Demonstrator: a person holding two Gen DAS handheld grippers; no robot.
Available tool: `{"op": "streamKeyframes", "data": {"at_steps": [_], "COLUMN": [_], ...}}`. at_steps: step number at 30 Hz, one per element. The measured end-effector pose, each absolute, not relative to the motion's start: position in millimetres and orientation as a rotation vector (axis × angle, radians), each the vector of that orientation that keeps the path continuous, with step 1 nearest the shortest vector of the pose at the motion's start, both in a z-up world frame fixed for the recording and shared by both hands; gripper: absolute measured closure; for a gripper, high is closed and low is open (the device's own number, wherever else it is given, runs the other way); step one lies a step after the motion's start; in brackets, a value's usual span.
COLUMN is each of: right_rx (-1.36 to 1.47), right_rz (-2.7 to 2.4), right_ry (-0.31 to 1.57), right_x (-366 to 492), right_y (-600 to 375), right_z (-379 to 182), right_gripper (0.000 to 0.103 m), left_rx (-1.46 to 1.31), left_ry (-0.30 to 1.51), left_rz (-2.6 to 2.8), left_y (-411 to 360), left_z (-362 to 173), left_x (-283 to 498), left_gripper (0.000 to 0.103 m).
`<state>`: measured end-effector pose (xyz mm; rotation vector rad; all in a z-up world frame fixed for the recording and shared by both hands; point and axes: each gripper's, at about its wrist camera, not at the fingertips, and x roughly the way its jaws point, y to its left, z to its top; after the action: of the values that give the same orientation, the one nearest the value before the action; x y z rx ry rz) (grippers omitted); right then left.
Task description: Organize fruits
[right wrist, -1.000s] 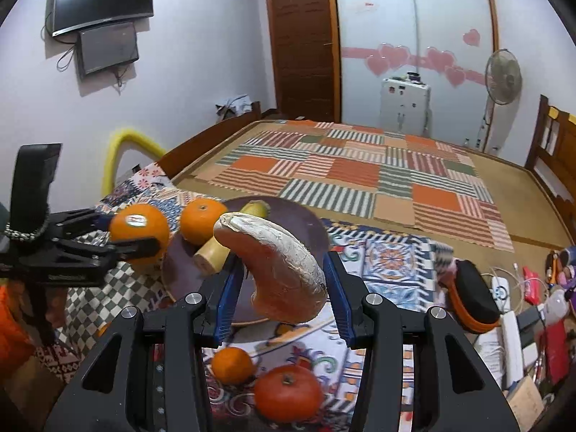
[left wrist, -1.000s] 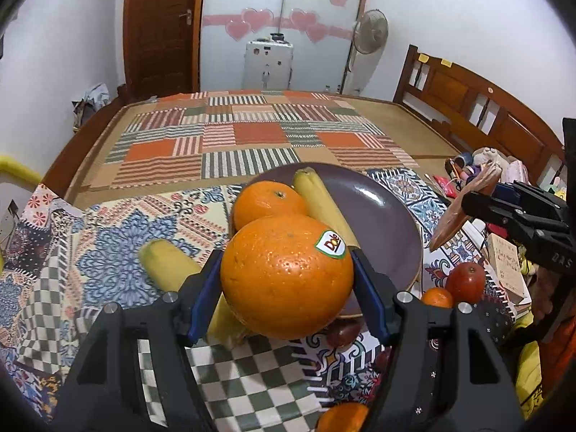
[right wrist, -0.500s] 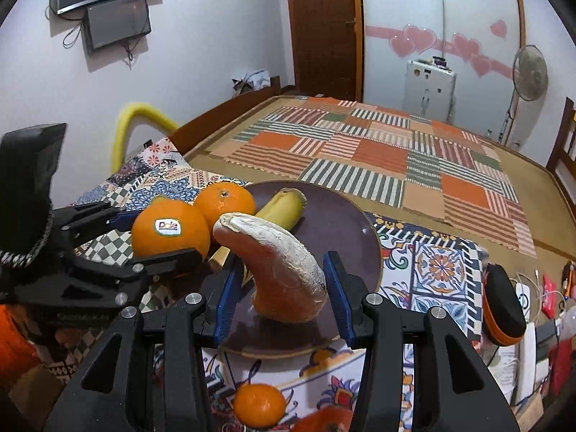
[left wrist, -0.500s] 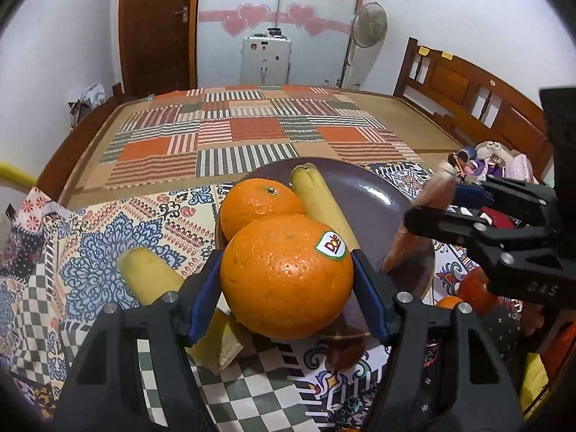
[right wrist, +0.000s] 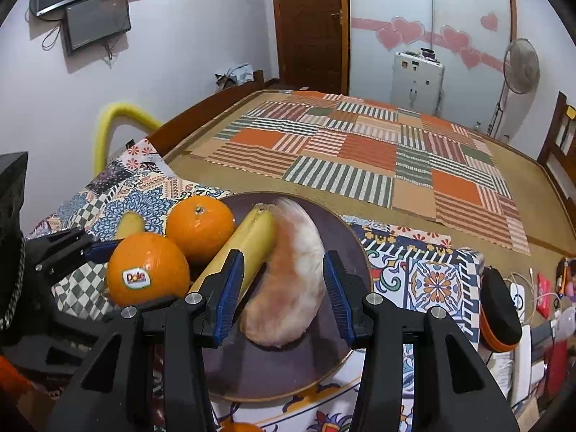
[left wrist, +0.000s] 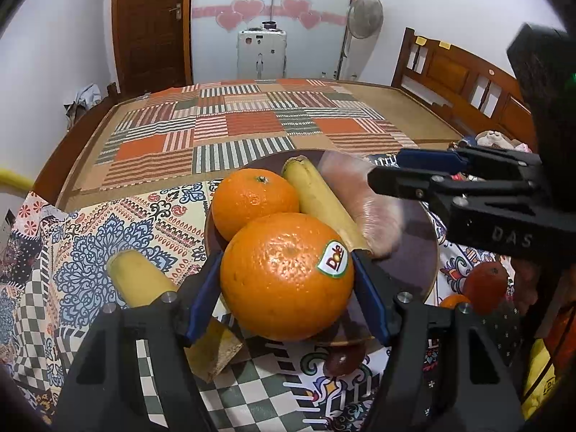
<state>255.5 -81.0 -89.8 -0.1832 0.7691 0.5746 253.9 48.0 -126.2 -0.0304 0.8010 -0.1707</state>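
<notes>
My left gripper is shut on a large orange with a Dole sticker, held over the near left rim of the dark purple plate. On the plate lie a smaller orange, a banana and a pinkish curved fruit. My right gripper is open, its jaws either side of the pinkish fruit, which rests on the plate beside the banana. The held orange shows at left.
A second banana lies on the patterned cloth left of the plate. A red fruit, a small orange and a dark fruit lie near the plate's right and front. A black-orange case and clutter sit at right.
My right gripper carried the pinkish fruit over the plate, lowered it beside the banana and opened. My left gripper with the orange moved slightly nearer the plate.
</notes>
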Motion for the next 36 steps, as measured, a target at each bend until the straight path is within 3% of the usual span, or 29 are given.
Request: {"op": "streamKeyframes", "data": {"at_steps": [10,17,22,36], "right_rx": [-0.196,-0.187,-0.182,-0.186], "right_rz": [0.564,0.568,0.569,0.581], "right_ry": [0.724,0.667,0.631,0.664], "right_x": [240.2,215.1,199.8,193.8], "right_y": [-87.4,-99.9,-106.0,-108.0], "right_z": [-78.9,-62.1,-57.0,-81.5], "right_gripper": [0.06,0.06,0.055,0.055], "left_rx": [-0.064,-0.058,-0.05,-0.085], "left_ry": [0.794,0.692,0.678,0.851], "left_rz": [-0.182,-0.151,-0.105,-0.046], "left_y": [52.4,67.9,90.1,104.5], "left_z": [-116.0,-78.4,-68.9,-133.9], "left_x": [245.3,211.2,193.3,200.9], "left_gripper": [0.034,0.031,0.029,0.029]}}
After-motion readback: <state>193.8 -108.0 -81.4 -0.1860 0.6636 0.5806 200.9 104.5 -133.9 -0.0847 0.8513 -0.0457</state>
